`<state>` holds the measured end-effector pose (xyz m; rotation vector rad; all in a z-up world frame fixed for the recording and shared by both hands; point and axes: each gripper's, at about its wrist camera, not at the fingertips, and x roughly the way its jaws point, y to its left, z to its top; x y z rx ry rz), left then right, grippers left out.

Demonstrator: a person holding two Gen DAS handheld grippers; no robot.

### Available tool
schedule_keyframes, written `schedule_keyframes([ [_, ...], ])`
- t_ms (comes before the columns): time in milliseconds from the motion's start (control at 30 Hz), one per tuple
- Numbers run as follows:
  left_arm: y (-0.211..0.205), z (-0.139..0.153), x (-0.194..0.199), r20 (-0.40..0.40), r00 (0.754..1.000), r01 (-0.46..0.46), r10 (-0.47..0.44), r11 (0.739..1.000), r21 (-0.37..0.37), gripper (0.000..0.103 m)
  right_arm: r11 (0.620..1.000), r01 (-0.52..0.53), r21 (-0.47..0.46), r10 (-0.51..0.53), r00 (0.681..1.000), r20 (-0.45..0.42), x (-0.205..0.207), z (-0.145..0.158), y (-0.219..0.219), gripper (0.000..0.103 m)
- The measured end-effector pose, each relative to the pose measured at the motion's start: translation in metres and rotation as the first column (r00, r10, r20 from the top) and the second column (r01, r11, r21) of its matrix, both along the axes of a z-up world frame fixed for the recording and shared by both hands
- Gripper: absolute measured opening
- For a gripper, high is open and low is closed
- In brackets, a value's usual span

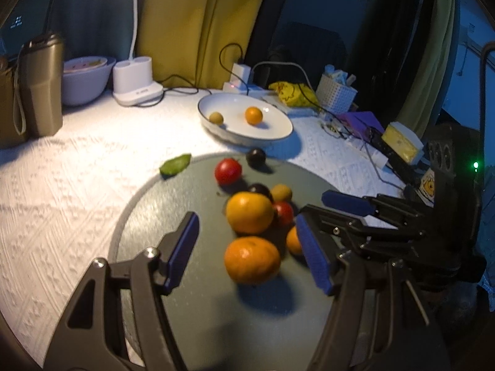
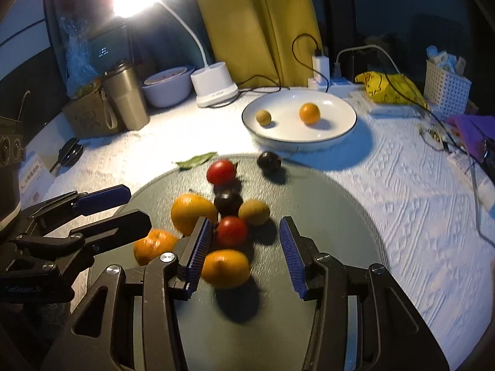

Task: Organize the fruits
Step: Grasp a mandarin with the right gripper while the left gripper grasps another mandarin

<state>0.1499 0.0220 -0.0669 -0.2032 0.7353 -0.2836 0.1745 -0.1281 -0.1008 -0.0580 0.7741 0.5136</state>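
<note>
Hovering over the round grey mat (image 1: 191, 309), I hold my left gripper (image 1: 247, 249) with jaws apart around nothing, the nearest orange (image 1: 252, 259) lying below between them, its long axis across my view. My right gripper (image 2: 246, 253) also gapes empty above another orange (image 2: 225, 268), its longer side running crosswise. Beyond, the white plate (image 2: 340, 130) holds a small orange (image 2: 309, 113) and a longan (image 2: 263, 117)

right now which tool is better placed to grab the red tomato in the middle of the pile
Right. The right tool is open with the red tomato straight ahead between its fingers; the left tool frames a mandarin instead.
</note>
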Motion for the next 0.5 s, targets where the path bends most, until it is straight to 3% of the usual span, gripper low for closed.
schedule_keyframes([
  [500, -0.007, -0.021, -0.003, -0.058, 0.998, 0.006, -0.005, 1.0, 0.024, 0.067, 0.998, -0.06, -0.019, 0.058, 0.996, -0.061, -0.01, -0.023, 0.011, 0.049],
])
